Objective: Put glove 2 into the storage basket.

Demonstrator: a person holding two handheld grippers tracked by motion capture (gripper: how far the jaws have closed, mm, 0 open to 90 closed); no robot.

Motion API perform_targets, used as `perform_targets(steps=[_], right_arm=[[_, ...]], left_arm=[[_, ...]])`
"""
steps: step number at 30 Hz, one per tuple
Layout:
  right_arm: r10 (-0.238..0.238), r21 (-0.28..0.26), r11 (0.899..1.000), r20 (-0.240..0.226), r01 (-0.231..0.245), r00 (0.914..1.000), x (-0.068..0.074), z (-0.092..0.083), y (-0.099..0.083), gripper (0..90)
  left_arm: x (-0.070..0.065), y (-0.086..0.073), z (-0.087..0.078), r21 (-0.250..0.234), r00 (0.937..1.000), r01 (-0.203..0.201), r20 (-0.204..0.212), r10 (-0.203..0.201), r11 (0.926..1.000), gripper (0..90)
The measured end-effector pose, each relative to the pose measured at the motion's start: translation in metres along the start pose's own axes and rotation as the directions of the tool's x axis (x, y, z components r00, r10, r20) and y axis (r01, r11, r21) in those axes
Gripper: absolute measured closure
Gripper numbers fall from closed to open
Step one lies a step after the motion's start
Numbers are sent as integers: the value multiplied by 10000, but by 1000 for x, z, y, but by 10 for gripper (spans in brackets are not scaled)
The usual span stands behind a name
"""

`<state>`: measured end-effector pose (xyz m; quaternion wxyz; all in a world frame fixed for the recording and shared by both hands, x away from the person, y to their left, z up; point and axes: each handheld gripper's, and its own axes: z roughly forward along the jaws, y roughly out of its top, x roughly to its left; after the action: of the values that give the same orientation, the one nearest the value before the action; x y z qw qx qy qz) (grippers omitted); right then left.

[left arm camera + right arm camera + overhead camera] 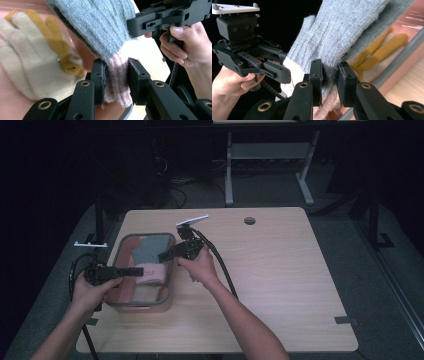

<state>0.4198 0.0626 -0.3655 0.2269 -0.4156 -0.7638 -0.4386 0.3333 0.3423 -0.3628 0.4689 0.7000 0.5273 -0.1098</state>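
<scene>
Both claws held the same grey ribbed knitted glove with a pale pink cuff [148, 251] over the clear plastic bin with a grey rim [171, 285], which sat on the left half of the light wooden bench [280, 270]. The left claw [115, 80] was clamped on the pink cuff end, its black pads pinching the knit from both sides. The right claw [329, 82] was closed on the grey body of the glove, just beyond where the cuff begins. In the high view the left claw [135, 271] reached in from the near left side of the bin and the right claw [165, 255] from its right rim, so the glove hung stretched between them above the bin's opening.

Lower in the bin lay a cream woolly glove with mustard-yellow fingers [32, 67], flat on the pinkish floor and apart from the grey one. A small yellow figure seemed stitched near its cuff, though the close view was too soft to be sure.

As a judgement, the work stood at its midpoint: the grey glove had been gripped and raised clear of the bin's floor, but it was not yet outside the rim or set down on the bench. What remained was to carry it over the edge and release it; the cream glove was untouched and would need the same handling if both were to come out.
</scene>
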Motion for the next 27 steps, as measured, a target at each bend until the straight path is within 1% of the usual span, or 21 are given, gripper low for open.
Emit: perform_targets(steps=[3,7,14,16,17,18,19,20,21,22,23,27], right_arm=[[27,82,10000,29,-27,10000,-1,7,1,755],[25,201,9998,92,-27,10000,-2,11,1,755],[-3,298,9996,219,-4,9998,-2,13,0,754],[-68,327,9994,363,56,9993,-2,12,0,752],[-115,328,9994,465,100,9989,-3,10,0,752],[-115,328,9994,465,100,9989,-3,10,0,752],[-134,321,9994,597,115,9981,-4,8,-1,764],[-134,321,9994,597,115,9981,-4,8,-1,764],[-72,167,9998,607,61,9981,-6,4,-2,770],[-49,109,9999,586,43,9983,-7,2,-2,770],[-35,72,10000,631,31,9980,-8,-1,-2,769],[-33,-9,10000,655,34,9978,-10,-5,-3,768]], left_arm=[[4,-2,-1,41,10000,45,-29,-45,10000,690],[8,-4,0,25,9998,178,-53,-178,9998,689],[14,-6,3,157,9996,253,-106,-252,9996,689],[16,-7,5,129,9993,346,-111,-344,9993,690],[18,-7,6,192,9994,307,-150,-304,9993,690],[19,-8,6,210,9994,328,-144,-325,9992,690],[22,-9,9,347,9987,355,-383,-341,9988,690],[22,-9,9,347,9987,355,-383,-341,9988,690],[26,-11,10,541,9963,421,-777,-378,9976,691],[26,-11,10,541,9963,421,-777,-378,9976,693],[31,-14,13,819,9927,456,-1149,-360,9956,693],[35,-16,14,884,9904,565,-1310,-446,9945,692]])
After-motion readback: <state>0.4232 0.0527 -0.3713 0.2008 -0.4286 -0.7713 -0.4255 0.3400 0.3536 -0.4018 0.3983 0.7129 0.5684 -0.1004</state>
